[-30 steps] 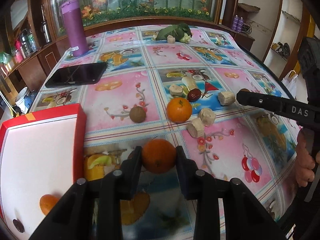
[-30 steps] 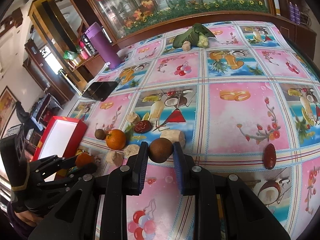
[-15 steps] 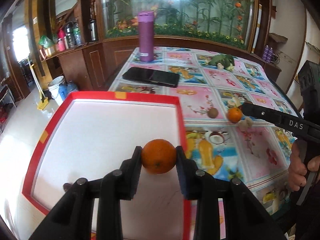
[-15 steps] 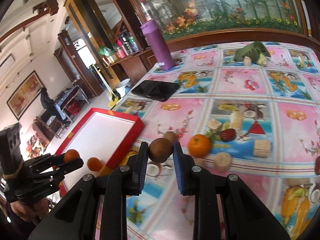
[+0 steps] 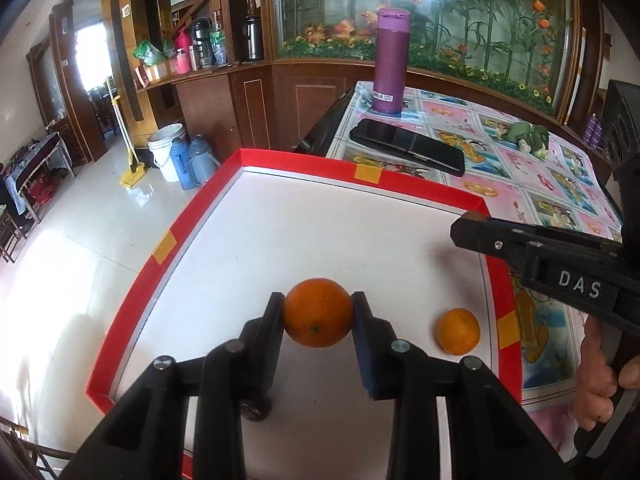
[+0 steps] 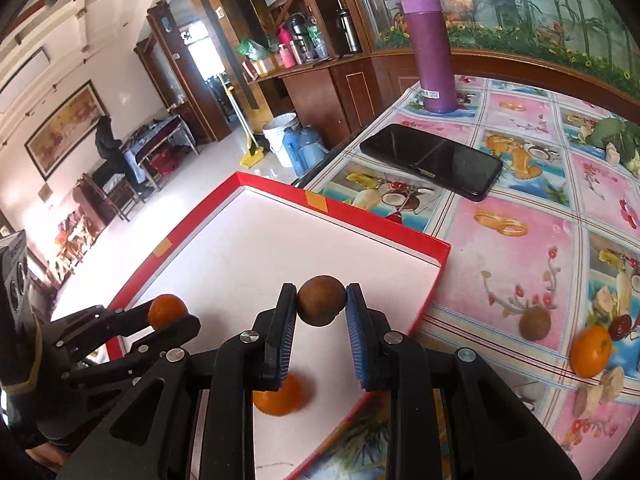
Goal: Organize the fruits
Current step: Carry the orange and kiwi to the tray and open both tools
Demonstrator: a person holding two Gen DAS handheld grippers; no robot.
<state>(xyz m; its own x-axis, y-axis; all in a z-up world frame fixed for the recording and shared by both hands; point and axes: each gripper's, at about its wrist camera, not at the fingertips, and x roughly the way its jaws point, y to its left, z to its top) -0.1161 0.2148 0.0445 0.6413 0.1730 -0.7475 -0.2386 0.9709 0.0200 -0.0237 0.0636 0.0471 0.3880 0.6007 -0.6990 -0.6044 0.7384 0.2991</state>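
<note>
Left-wrist view first: the left gripper (image 5: 318, 314) clamps a round orange fruit (image 5: 317, 312) above the white floor of the red-rimmed shallow box (image 5: 280, 158). A smaller orange (image 5: 458, 331) lies inside near the right rim, and a dark wrinkled date (image 5: 256, 408) shows under the fingers. Right-wrist view: the right gripper (image 6: 321, 307) is closed on a brown round fruit (image 6: 321, 305) over the same box; only here appear a loose orange (image 6: 591, 351) and pale banana pieces (image 6: 600, 390) on the patterned tablecloth (image 6: 520, 248).
</note>
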